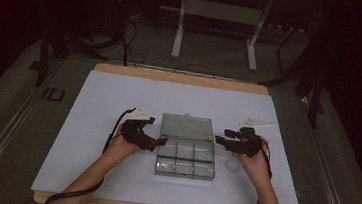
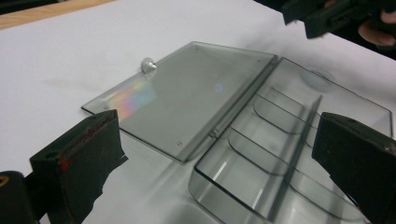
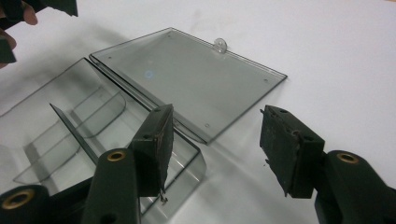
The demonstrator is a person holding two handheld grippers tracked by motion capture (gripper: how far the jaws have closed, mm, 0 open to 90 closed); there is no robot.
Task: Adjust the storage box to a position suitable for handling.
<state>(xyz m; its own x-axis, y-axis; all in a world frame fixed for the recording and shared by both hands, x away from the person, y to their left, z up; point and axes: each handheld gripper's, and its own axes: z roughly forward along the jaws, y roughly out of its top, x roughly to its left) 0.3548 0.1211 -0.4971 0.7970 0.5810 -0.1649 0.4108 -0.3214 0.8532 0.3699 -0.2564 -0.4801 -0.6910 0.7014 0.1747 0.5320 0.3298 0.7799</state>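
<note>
A clear smoky plastic compartment box sits open at the middle of the white sheet. Its lid lies flat behind it, with a small knob on the far edge. The compartments look empty. My left gripper is open at the box's left wall; in its own view the jaws stand wide apart, framing the tray and lid. My right gripper is open at the box's right side, near the hinge. Its own view has the tray's corner by the left jaw and the lid beyond the gripper.
A white sheet covers the wooden table. A small clear ring lies on the sheet just right of the box, under my right hand. Beyond the table stand a white frame's legs and cables on a grey floor.
</note>
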